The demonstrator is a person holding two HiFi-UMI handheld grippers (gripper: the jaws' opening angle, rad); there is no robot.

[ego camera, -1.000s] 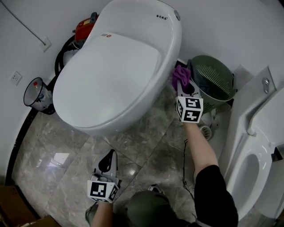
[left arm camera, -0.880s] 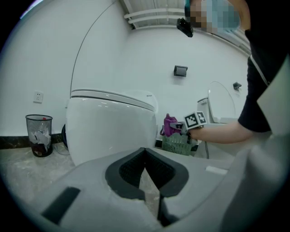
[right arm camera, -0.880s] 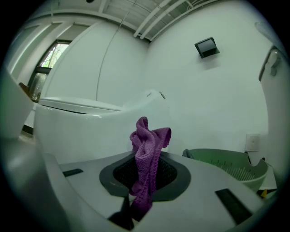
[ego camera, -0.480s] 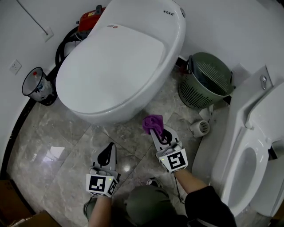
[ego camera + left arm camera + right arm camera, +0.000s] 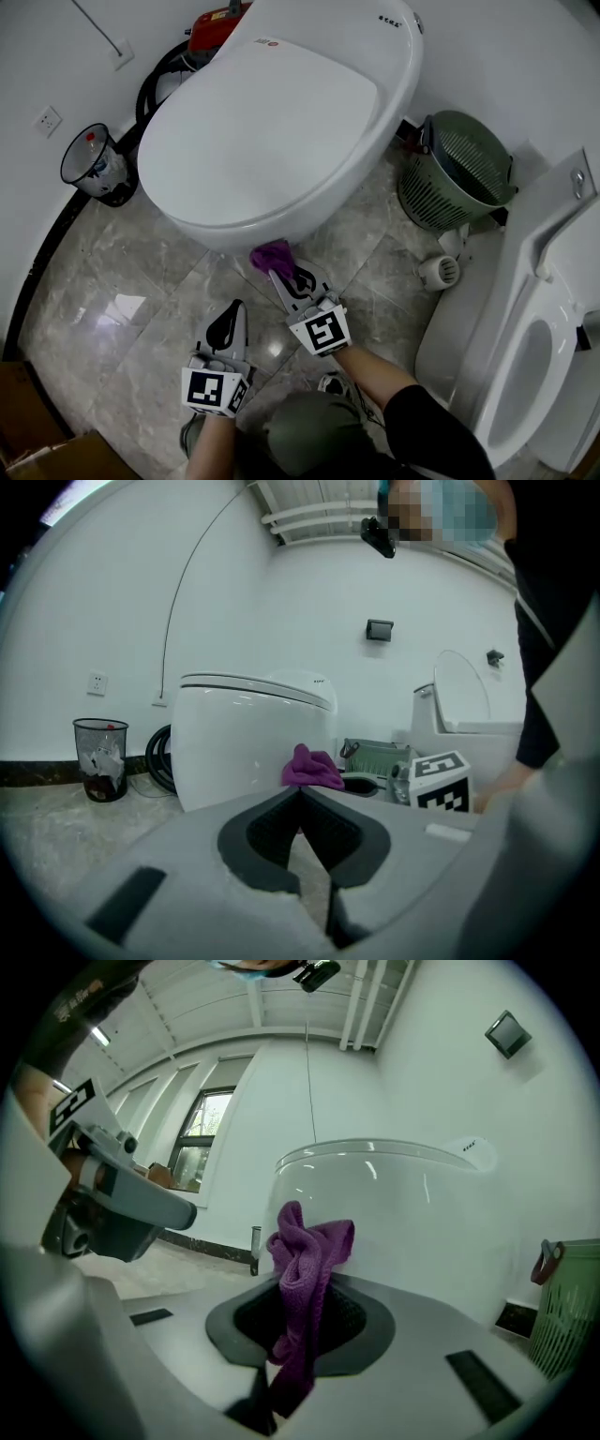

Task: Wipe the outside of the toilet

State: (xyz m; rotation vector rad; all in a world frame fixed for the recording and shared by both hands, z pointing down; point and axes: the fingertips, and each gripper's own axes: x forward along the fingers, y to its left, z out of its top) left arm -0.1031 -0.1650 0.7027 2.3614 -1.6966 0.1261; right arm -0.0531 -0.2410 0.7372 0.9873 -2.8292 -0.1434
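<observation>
Right gripper (image 5: 284, 278) pinched purple cloth (image 5: 270, 253) at toilet (image 5: 281, 122) front, mid-wipe. My left gripper (image 5: 226, 330) idle, jaws together, empty. Next, probably: drag cloth around bowl.

The toilet (image 5: 272, 122) was glossy white. At its 6 o'clock edge, the cloth (image 5: 272, 255) was purple. The right gripper (image 5: 279, 272) and left gripper (image 5: 232, 313) were pale grey with black pads and black-and-white square-patterned cubes. The floor (image 5: 112, 309) was grey-brown veined marble. At 3 o'clock, the basket (image 5: 457, 173) was ribbed olive green.
</observation>
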